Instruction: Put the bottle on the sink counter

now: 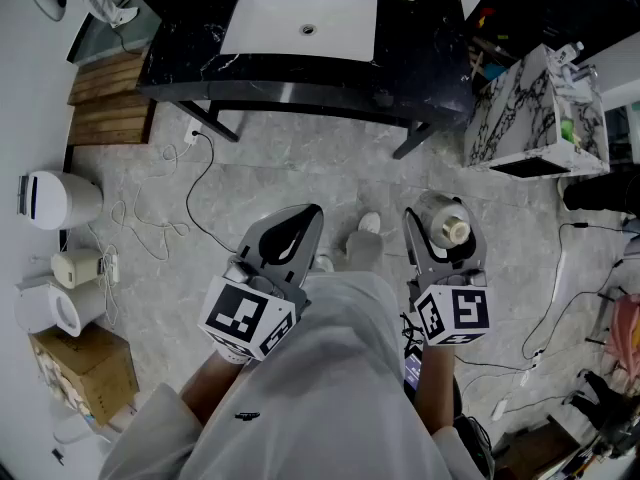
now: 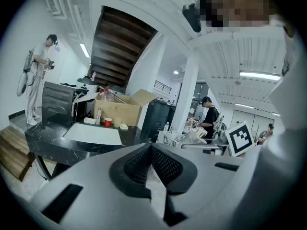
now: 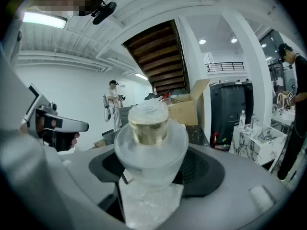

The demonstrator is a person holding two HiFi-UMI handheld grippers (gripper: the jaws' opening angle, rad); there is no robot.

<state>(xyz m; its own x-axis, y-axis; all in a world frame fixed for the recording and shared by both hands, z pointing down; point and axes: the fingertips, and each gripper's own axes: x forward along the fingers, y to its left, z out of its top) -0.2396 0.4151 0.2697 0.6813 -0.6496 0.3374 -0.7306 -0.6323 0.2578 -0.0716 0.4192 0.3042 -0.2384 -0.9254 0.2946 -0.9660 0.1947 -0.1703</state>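
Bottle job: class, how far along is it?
Done: the right gripper clamps the bottle. In hand: it hangs over the floor, short of the sink counter. Left: carry it over and set it down. The left gripper is shut, empty.

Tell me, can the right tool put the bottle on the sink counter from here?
Probably not yet. The right tool, shut on the bottle, hangs short of the sink counter, with floor between. No furniture stands in the way, so stepping closer should do.
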